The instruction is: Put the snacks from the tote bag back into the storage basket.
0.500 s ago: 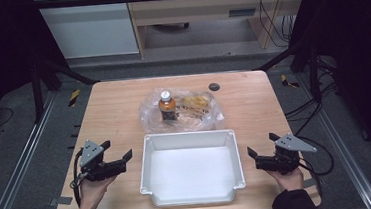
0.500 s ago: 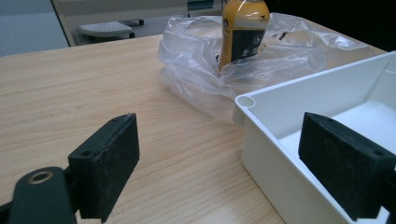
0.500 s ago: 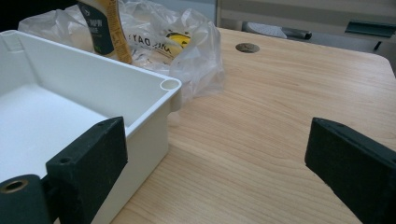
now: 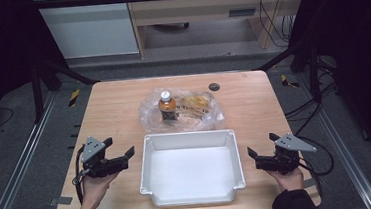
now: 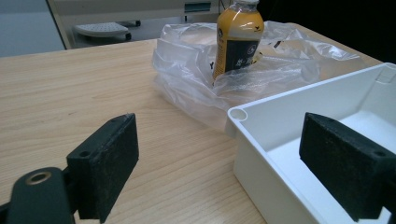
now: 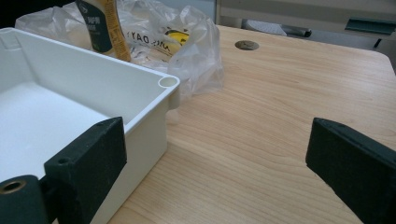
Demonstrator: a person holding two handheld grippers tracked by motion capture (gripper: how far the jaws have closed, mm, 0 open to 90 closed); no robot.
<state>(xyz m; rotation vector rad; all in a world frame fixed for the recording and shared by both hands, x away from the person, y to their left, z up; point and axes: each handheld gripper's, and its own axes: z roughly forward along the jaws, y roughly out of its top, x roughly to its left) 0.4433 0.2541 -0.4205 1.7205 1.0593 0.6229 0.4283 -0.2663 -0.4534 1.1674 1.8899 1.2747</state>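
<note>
Beyond the tray (image 4: 148, 160), the bottle (image 4: 167, 106) stands upright in its bag (image 4: 199, 114) — slightly nearer my left gripper (image 4: 127, 154); both grippers — right (image 4: 251, 155) too — are wide, empty.

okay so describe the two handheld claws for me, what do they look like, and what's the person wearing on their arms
Both claws are black. The left claw and right claw each carry a grey three-cornered plate on top and trail a black cable. In the gripper views, each jaw ends in a flat, rectangular black pad with a small hole; a brass-coloured ring sits at one jaw's base. The person wears dark sleeves.
</note>
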